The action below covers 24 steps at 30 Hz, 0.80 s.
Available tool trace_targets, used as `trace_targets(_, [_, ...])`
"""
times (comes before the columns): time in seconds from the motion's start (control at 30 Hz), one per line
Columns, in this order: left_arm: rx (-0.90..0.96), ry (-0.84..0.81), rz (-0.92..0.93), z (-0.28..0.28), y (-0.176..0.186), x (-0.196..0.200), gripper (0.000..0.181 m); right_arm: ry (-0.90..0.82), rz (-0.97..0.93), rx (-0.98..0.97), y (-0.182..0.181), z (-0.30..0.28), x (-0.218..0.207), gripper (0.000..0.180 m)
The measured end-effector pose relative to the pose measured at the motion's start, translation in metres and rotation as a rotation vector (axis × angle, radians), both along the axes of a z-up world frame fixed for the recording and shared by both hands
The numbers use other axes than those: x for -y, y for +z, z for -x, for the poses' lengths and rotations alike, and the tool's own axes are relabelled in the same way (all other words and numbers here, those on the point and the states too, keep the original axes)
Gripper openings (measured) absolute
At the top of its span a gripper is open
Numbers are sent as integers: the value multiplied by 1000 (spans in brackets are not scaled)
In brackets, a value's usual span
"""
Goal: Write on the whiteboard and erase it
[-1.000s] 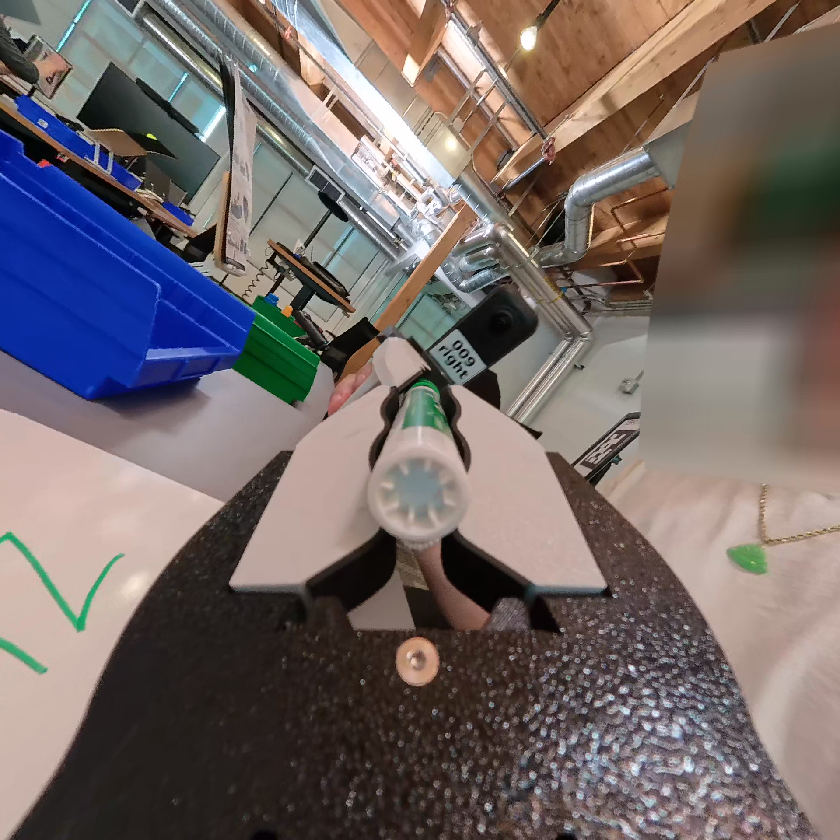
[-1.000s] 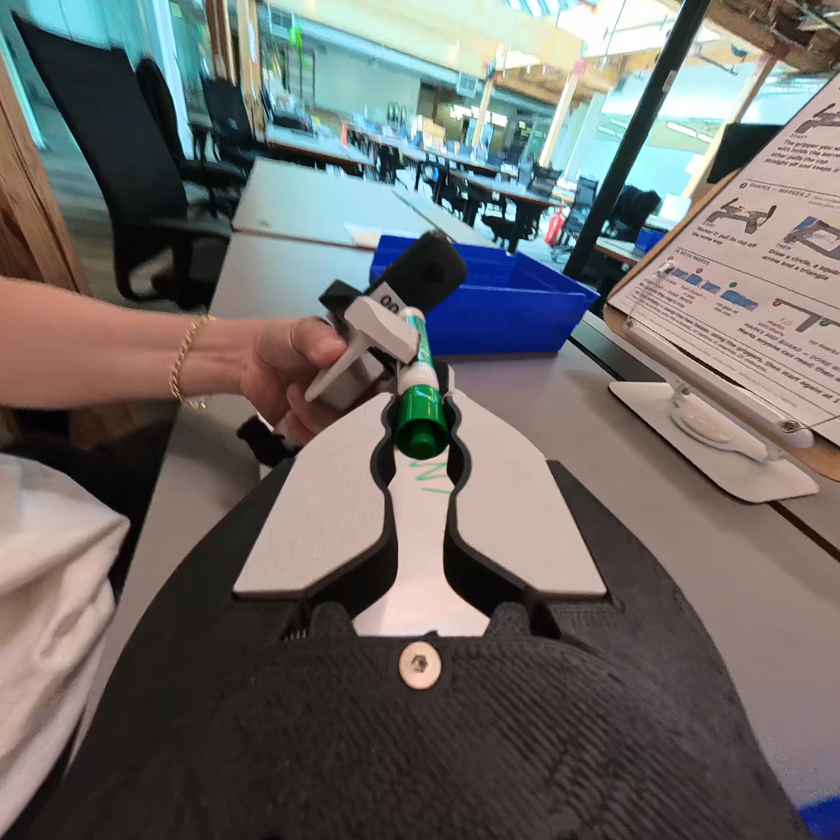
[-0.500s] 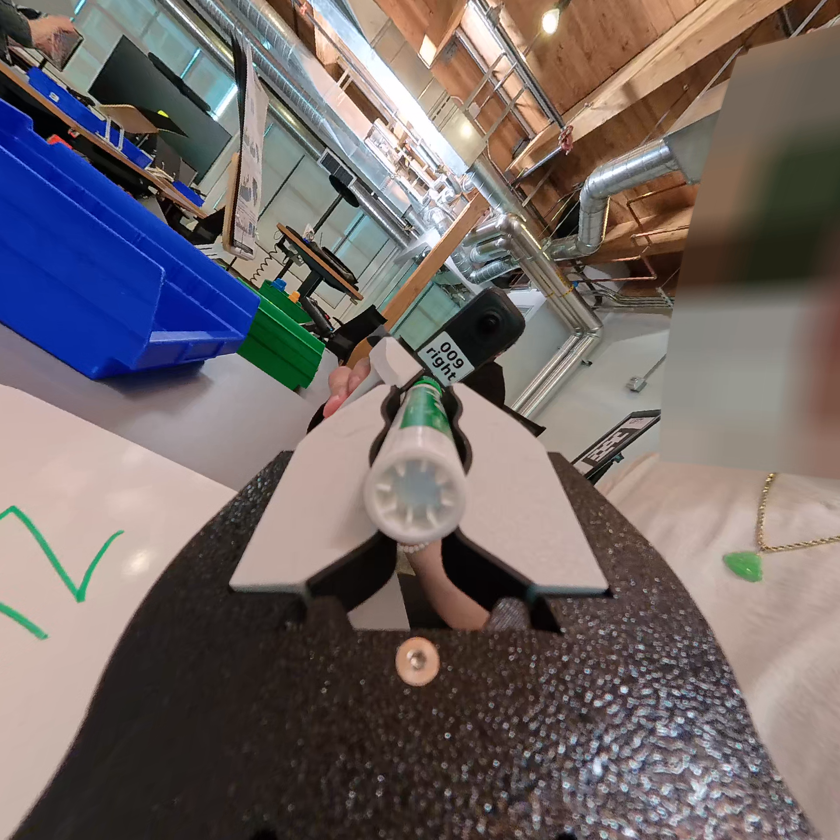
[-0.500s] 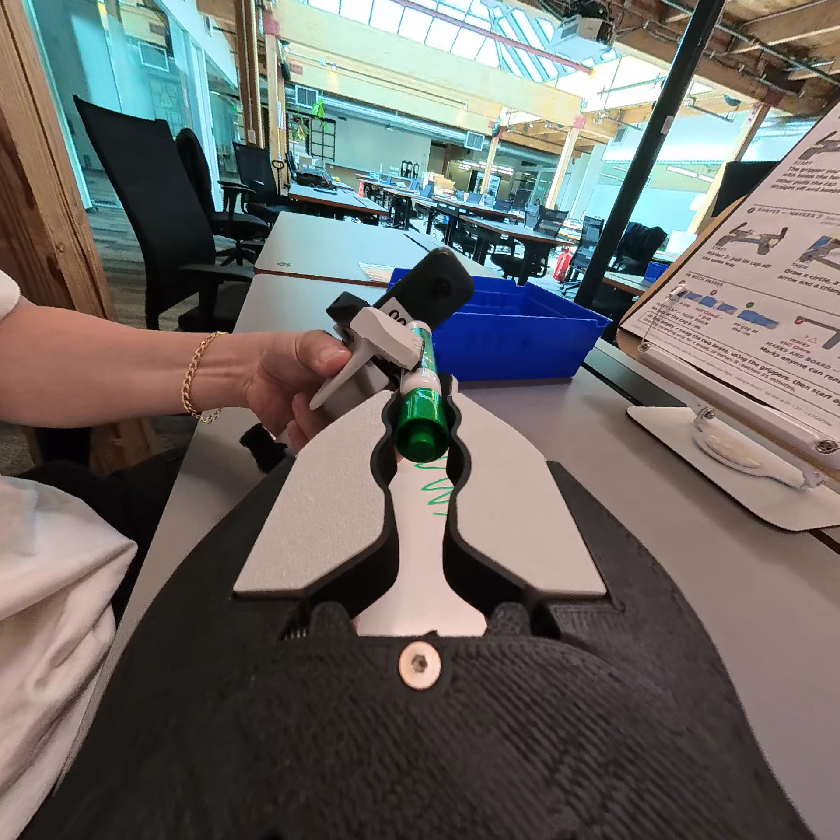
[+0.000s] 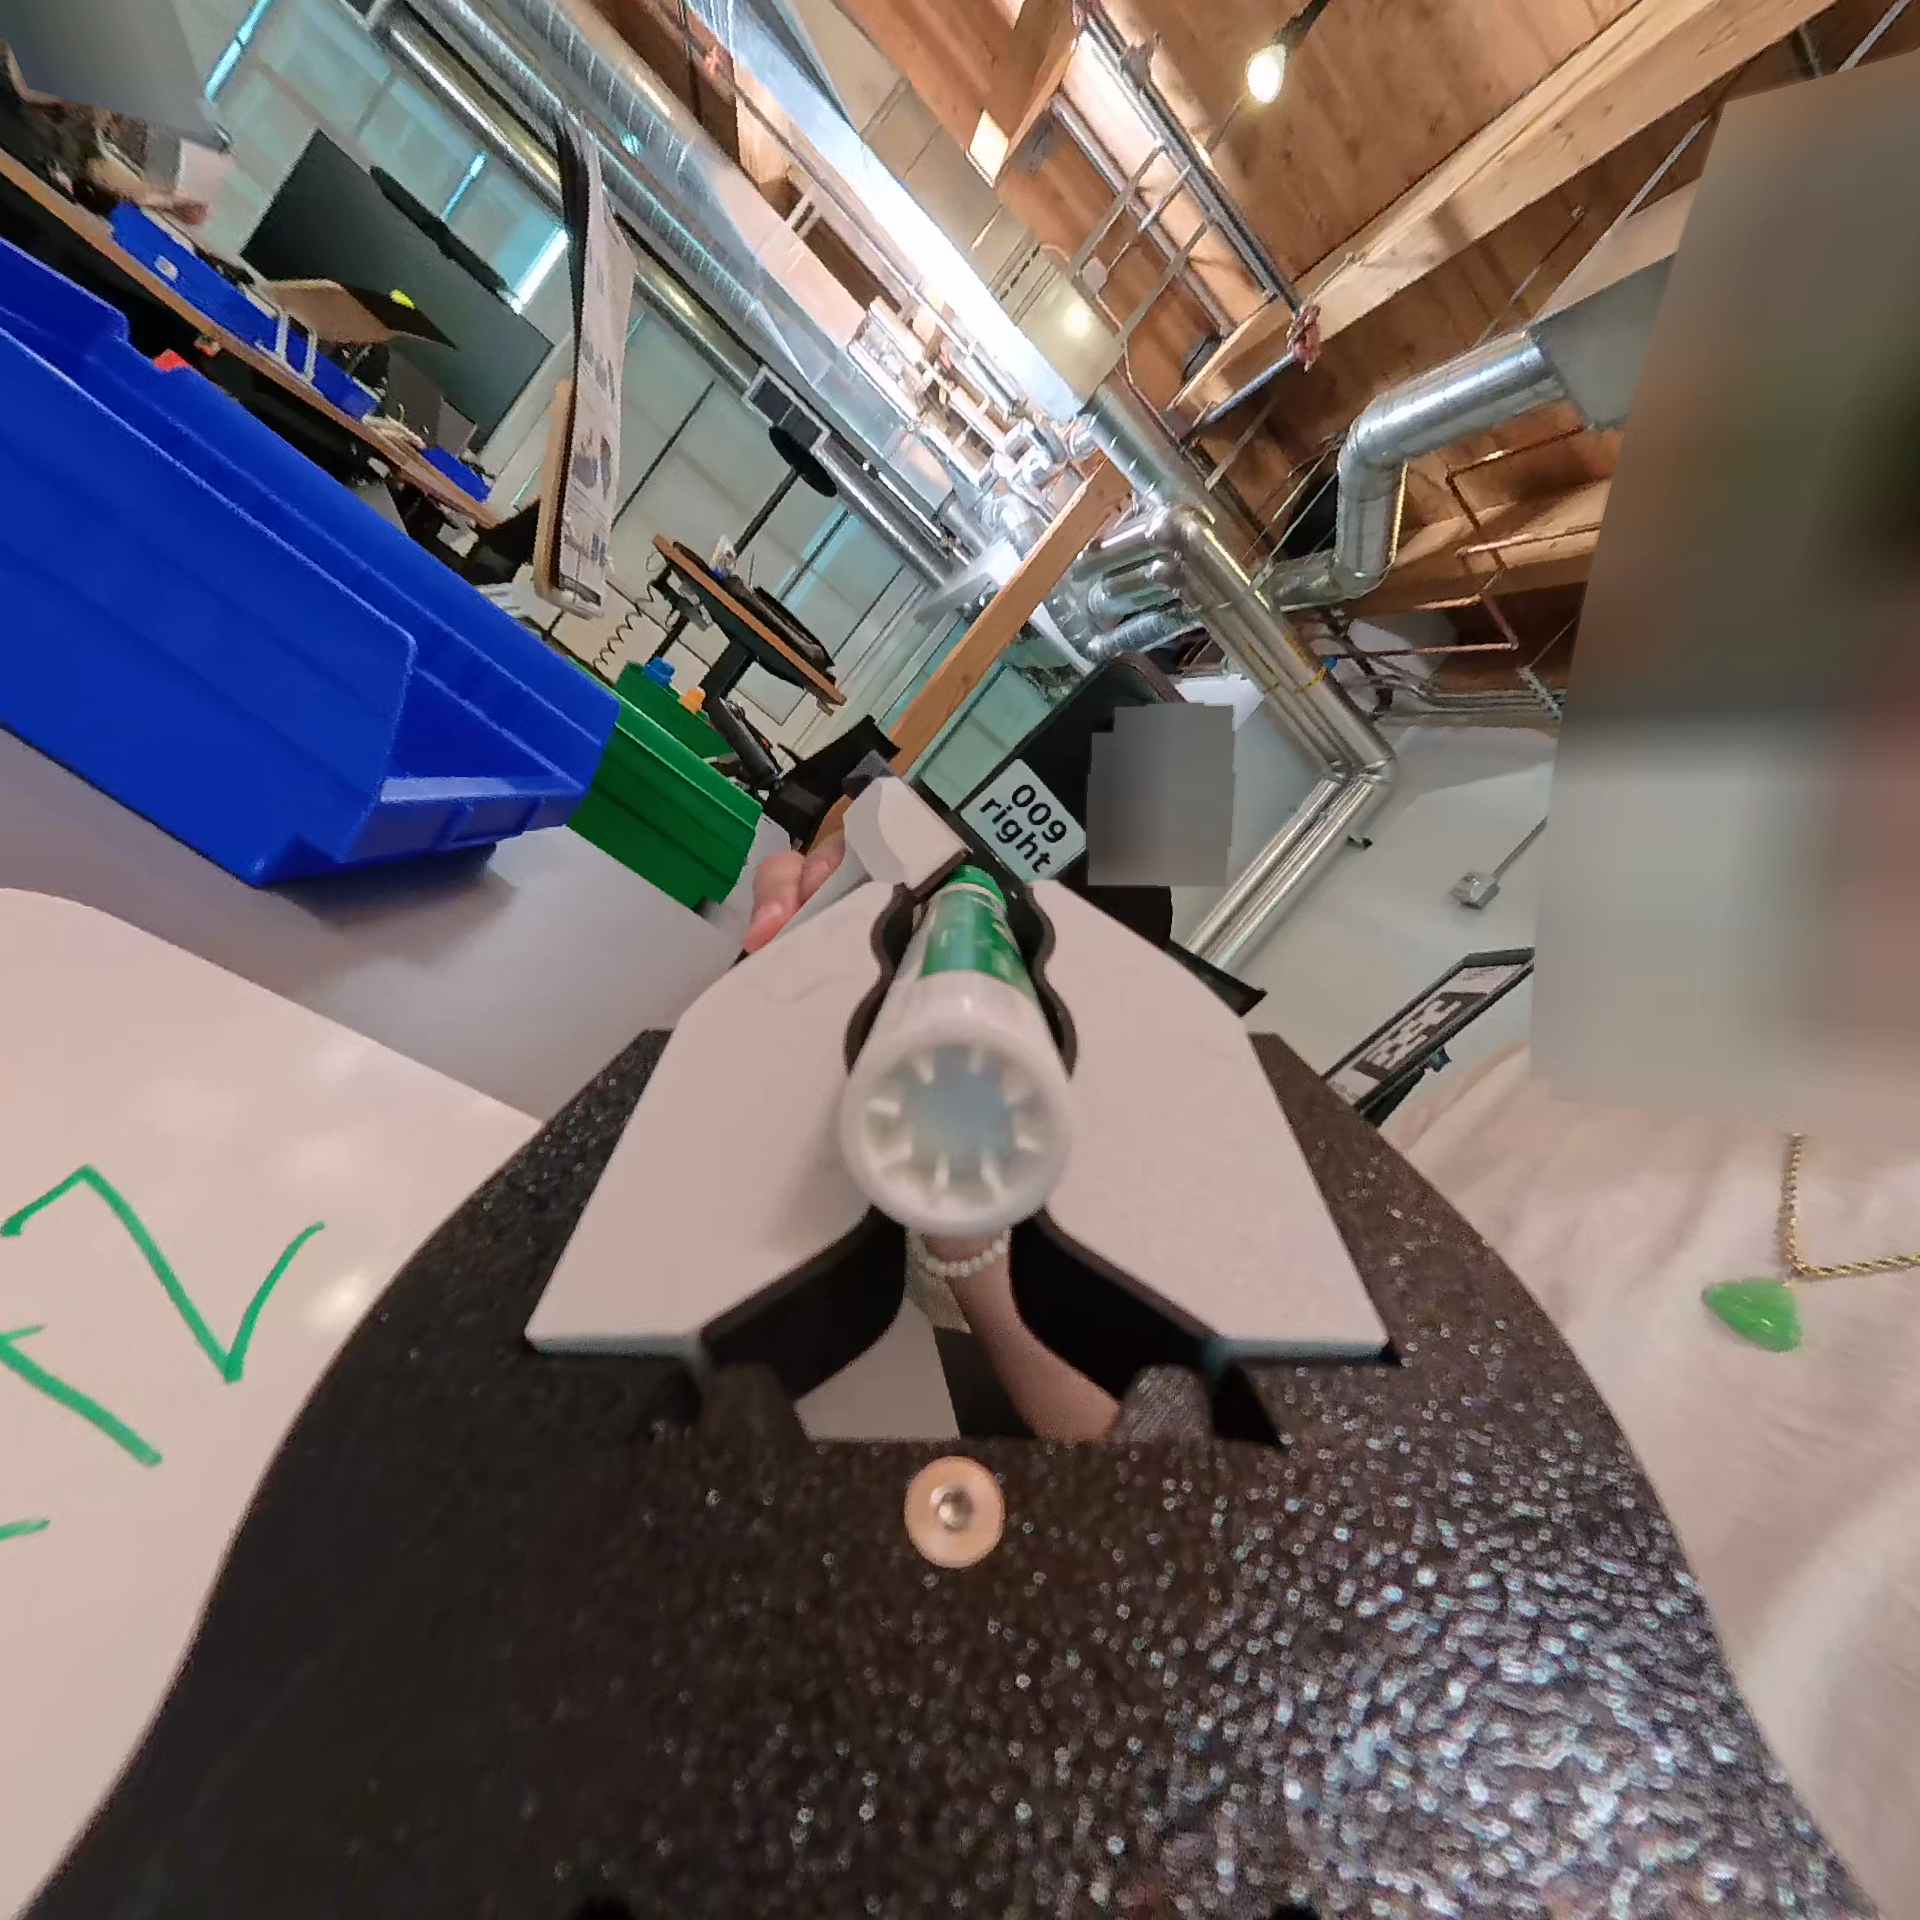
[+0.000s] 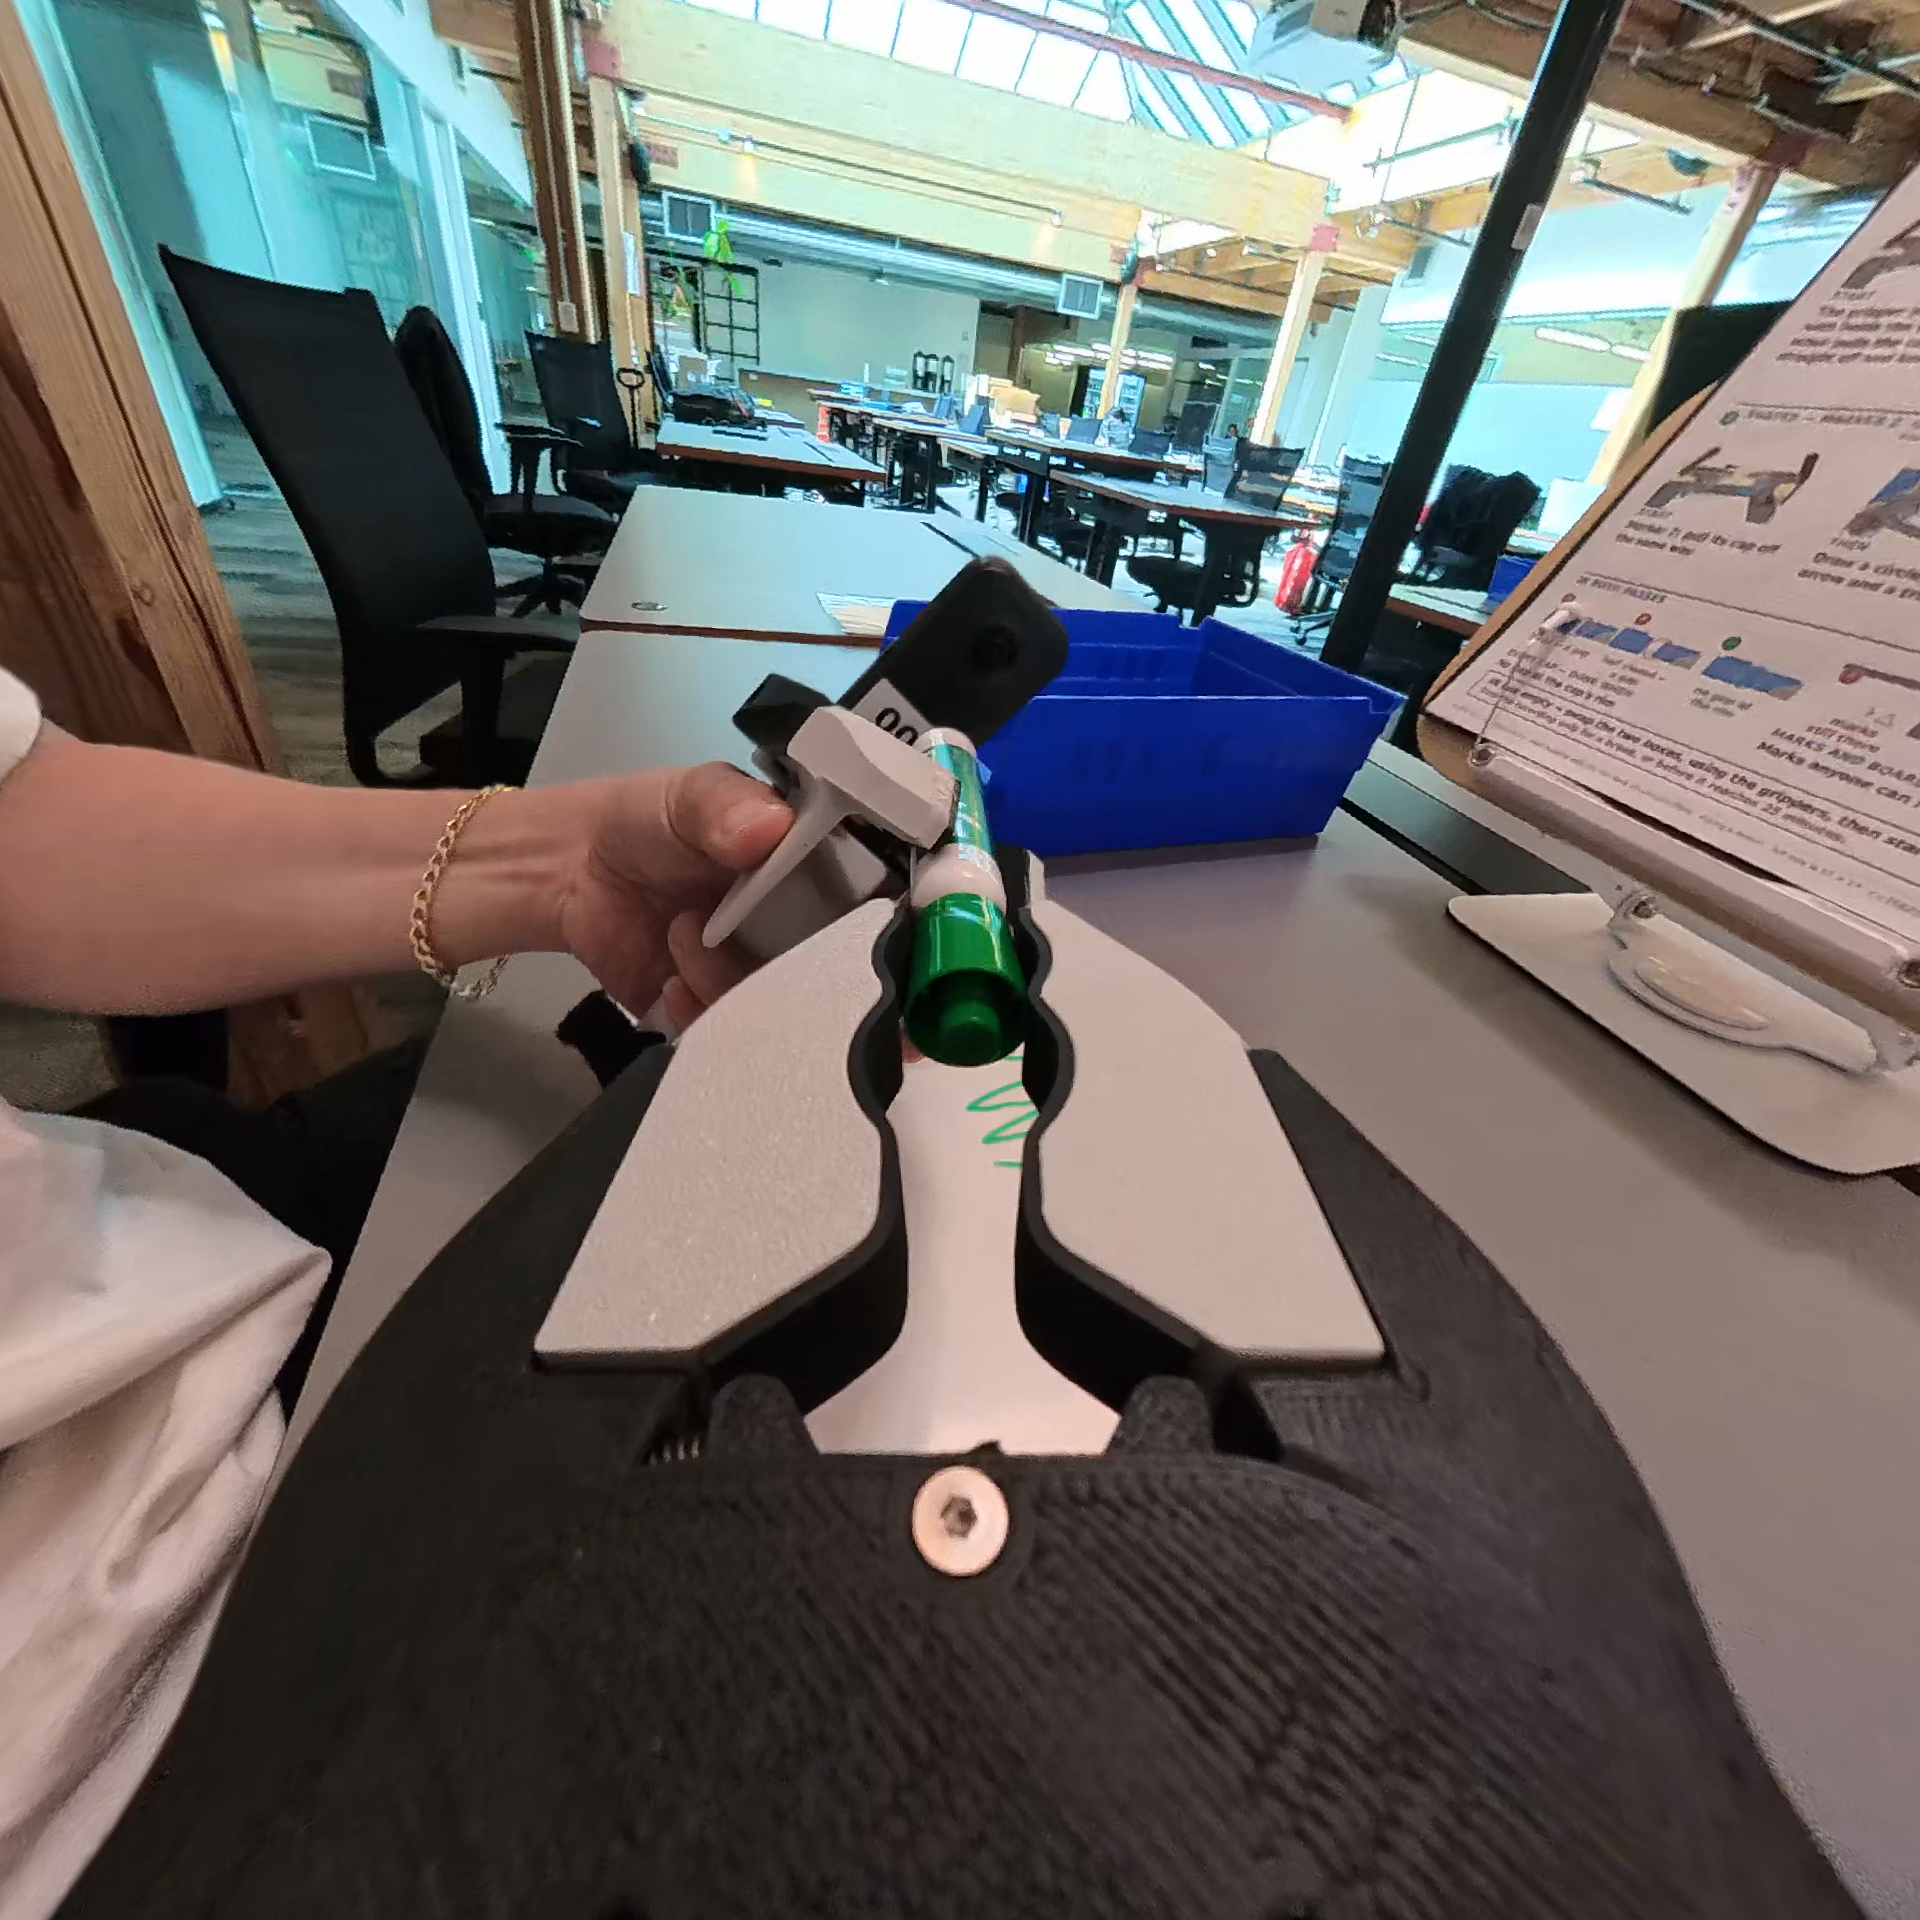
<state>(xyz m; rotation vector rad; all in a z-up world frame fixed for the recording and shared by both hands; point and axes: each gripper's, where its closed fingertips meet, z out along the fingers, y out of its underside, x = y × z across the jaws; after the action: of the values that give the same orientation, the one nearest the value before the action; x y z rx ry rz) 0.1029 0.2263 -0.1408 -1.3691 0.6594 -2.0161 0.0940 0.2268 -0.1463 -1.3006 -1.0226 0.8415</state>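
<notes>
A green marker with a white barrel is held between both grippers, above the whiteboard. My left gripper [image 5: 966, 914] is shut on the barrel, and the marker's white rear end [image 5: 956, 1132] points at the camera. My right gripper [image 6: 961, 925] is shut on the green cap [image 6: 961, 987], which sits on the barrel [image 6: 951, 868]. The two grippers face each other, tip to tip. The whiteboard [image 5: 156, 1091] lies flat on the table, with green zigzag marks [image 5: 187, 1278] on it. The marks also show between the right fingers [image 6: 1003, 1117].
A blue bin [image 5: 260, 675] and a green bin [image 5: 665, 810] stand on the grey table beyond the board. The blue bin also shows in the right wrist view [image 6: 1174, 748]. An instruction sheet on a stand [image 6: 1714, 727] is at the right. A person's hand [image 6: 644, 883] holds the left gripper. Less than 4 cm separates the two grippers' tips.
Both grippers have tilted and shifted a little together, still joined by the marker. More of the green marks shows in the left wrist view. The grips have not changed.
</notes>
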Motion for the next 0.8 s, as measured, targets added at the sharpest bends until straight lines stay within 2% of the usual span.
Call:
trace_targets(0.2, [155,-29,121,1,5,-2,19,-26,-10,-16,8,0,-2,20])
trace_targets(0.33, [202,-11,160,2,2,-5,19,-15,-31,-116,23,-4,1,25])
trace_targets(0.43, [225,-14,169,2,3,-5,19,-30,-22,-91,16,-6,-3,27])
trace_targets(0.57, [202,-30,163,-4,-2,-3,19,-18,-10,-91,9,-1,-6,20])
trace_targets(0.67, [228,-24,181,-3,-1,-6,19,-28,-22,-72,8,1,-6,26])
trace_targets(0.8, [268,-11,216,3,-1,-11,19,-45,-49,-119,20,-3,-5,44])
